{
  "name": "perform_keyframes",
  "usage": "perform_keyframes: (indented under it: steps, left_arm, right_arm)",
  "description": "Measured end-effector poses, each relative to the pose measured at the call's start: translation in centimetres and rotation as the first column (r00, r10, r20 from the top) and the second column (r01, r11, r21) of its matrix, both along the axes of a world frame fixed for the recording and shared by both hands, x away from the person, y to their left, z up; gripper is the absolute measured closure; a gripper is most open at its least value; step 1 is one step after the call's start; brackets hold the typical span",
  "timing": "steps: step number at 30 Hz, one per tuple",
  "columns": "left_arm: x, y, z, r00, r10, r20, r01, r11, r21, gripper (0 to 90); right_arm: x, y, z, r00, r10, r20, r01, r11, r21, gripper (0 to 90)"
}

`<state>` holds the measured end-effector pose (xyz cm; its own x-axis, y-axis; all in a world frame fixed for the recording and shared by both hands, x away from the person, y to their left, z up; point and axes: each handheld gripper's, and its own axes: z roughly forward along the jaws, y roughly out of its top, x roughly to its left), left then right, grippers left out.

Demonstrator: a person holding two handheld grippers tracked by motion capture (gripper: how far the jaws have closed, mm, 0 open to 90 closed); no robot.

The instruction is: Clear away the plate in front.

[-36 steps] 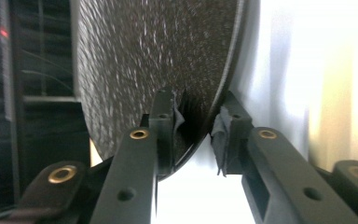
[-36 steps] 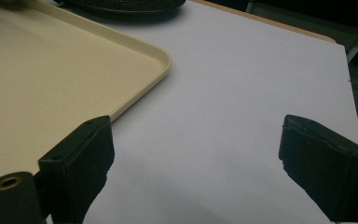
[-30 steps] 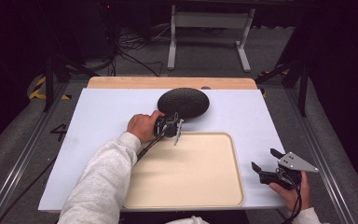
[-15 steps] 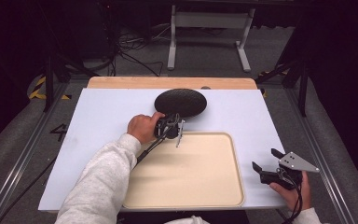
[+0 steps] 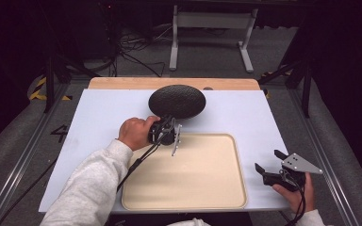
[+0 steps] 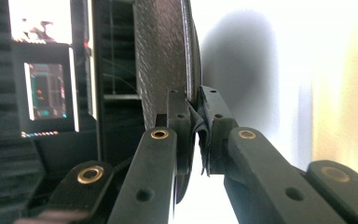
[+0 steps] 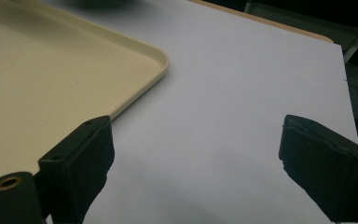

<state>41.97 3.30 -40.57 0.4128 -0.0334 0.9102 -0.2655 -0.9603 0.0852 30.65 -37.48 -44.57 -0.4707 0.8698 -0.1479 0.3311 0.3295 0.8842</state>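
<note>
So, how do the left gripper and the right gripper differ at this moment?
The left gripper is shut on the rim of the black textured round plate, near the beige plastic tray's far edge. The right gripper is open, holds nothing and sits right of the tray. Both have black jaws.

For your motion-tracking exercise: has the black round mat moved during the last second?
Yes. The black round mat, gripped by the left claw, has shifted left along the table's wooden far edge.

Hidden and cut-off parts
Tray (image 5: 188, 188) near edge blurs; left gripper (image 5: 169, 134) hides the dark disc (image 5: 177, 101) rim it pinches.
</note>
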Motion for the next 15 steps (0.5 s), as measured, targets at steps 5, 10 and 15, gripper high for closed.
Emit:
perform_keyframes:
  steps: [5,10,15]
  left_arm:
    - [-2.3,0.6,0.8,0.9995,-0.027,0.018,0.027,0.9996,0.006,84.2]
    - [-5.0,1.2,1.3,0.9977,-0.064,0.024,0.064,0.9979,0.006,84.1]
    - [-7.7,1.5,1.8,0.9947,-0.095,0.038,0.094,0.9954,0.016,83.2]
  right_arm:
    - [0.0,0.1,0.1,1.0000,0.001,0.004,-0.001,1.0000,-0.004,10.9]
    - [0.0,0.1,0.1,1.0000,-0.001,0.005,0.001,1.0000,-0.004,10.9]
    - [-0.1,0.1,0.2,1.0000,-0.006,0.007,0.006,0.9999,-0.008,10.9]
